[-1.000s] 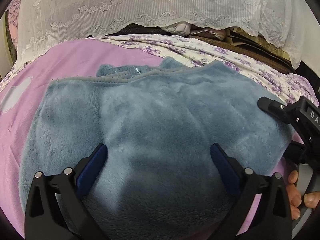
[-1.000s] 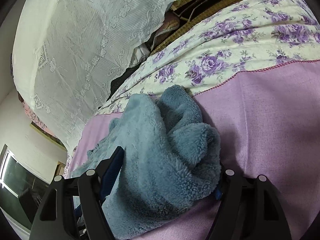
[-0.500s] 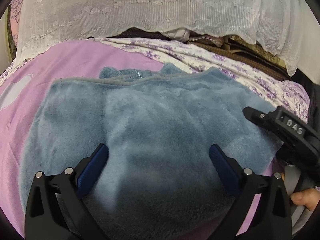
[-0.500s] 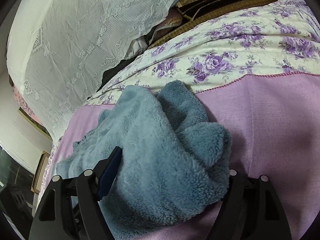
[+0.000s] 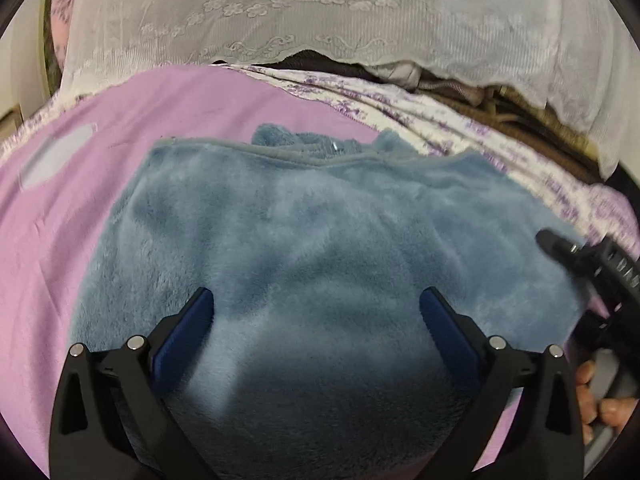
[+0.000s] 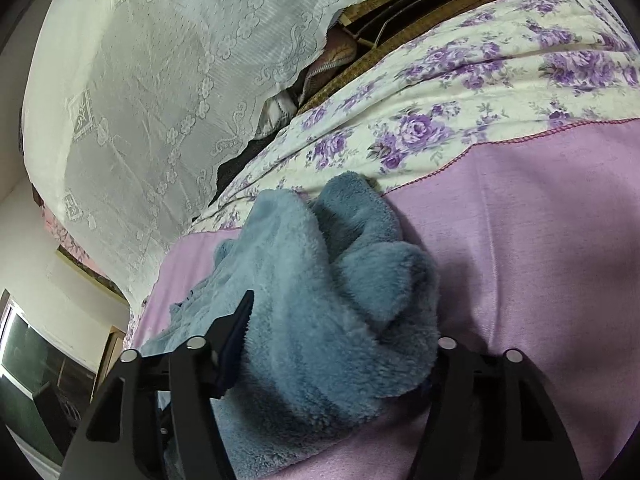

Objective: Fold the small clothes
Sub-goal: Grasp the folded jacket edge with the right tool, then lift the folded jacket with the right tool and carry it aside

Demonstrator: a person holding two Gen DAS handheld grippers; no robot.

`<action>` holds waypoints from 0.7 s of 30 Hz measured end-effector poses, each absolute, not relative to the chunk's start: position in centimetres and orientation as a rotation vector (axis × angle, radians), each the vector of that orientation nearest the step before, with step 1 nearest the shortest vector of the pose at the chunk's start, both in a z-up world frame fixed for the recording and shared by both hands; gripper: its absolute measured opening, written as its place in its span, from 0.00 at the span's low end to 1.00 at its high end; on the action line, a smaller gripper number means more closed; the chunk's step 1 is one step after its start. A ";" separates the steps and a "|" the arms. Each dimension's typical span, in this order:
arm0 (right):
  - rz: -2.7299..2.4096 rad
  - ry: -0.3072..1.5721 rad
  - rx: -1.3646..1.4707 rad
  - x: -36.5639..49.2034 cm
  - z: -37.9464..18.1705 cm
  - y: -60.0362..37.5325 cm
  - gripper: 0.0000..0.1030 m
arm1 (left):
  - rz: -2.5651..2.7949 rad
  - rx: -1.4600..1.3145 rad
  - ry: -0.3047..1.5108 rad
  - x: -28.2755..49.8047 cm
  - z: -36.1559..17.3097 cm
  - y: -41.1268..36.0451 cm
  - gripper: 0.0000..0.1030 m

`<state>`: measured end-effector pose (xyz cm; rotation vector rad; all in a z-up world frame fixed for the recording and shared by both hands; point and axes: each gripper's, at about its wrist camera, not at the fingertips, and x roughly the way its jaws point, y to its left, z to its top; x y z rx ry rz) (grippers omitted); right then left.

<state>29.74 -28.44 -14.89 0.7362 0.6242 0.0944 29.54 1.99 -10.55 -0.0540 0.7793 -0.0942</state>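
A: What sits nearest the left wrist camera?

B: The left gripper (image 5: 316, 306), black with blue pads, stands with its fingers wide apart over a fluffy blue-grey fleece garment (image 5: 320, 248). The garment fills the space between the pads, but neither pad presses on it.

A: And where is that garment?

B: It lies spread on a smooth lilac bed sheet (image 5: 80, 208), its grey-trimmed edge on the far side. At its right edge the right gripper (image 5: 576, 256) reaches in, black as well, and below it a person's fingers (image 5: 600, 404) curl round the handle.

A: What does the right wrist camera show?

B: There the fleece garment (image 6: 332, 300) is bunched into thick folds between the right gripper's fingers. Its jaws have just been closing somewhat. The left pad rests against the pile; the right pad is buried behind the fleece, so whether it truly grips cannot be told.

A: And farther off?

B: Beyond the lilac sheet (image 6: 540, 240) lies a cream cloth printed with purple flowers (image 6: 460, 112), joined to it along a red stitched seam. Behind that, a white lace cover (image 6: 168, 92) hangs over dark stacked things, perhaps bedding, too shadowed to make out.
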 end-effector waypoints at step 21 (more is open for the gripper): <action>0.164 0.587 0.920 29.4 -15.7 -30.8 0.41 | -0.074 -0.152 0.636 24.2 -7.5 8.1 0.96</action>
